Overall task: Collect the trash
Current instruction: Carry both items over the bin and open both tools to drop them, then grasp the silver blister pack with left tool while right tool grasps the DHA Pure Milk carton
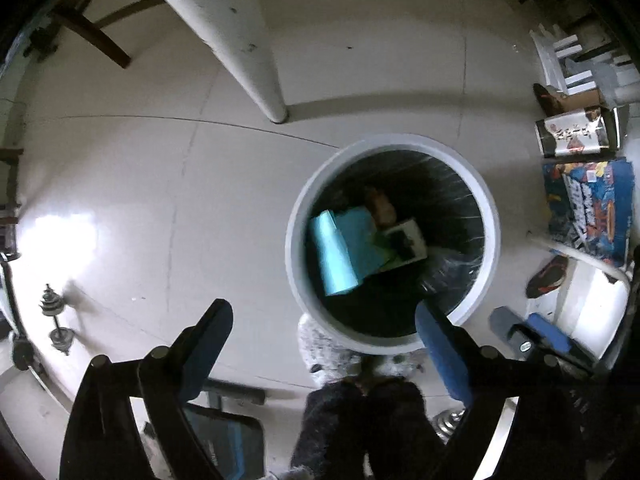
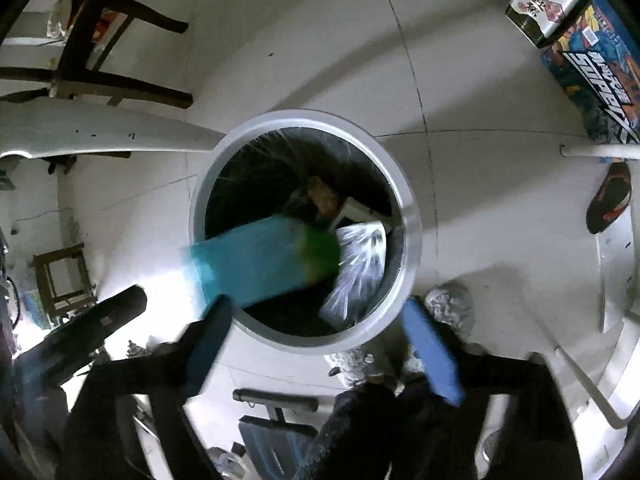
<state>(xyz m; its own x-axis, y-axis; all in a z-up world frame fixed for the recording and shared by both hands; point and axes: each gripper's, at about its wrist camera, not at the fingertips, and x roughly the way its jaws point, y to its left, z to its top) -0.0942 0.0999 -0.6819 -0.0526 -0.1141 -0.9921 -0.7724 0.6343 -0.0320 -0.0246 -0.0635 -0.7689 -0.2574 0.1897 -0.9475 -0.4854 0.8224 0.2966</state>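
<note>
The left gripper (image 1: 324,344) points almost straight down, its blue-padded jaws spread wide with nothing between them. The right gripper (image 2: 316,344) tilts steeply downward (slightly blurred), jaws likewise wide apart, gripping nothing. The person's dark-trousered legs (image 1: 360,420) stand below.

Things on the pale tiled floor (image 1: 140,168)

A dumbbell (image 1: 56,320) lies at the left; a colourful printed box (image 1: 588,212) and a dark shoe (image 1: 546,276) lie at the right.
</note>
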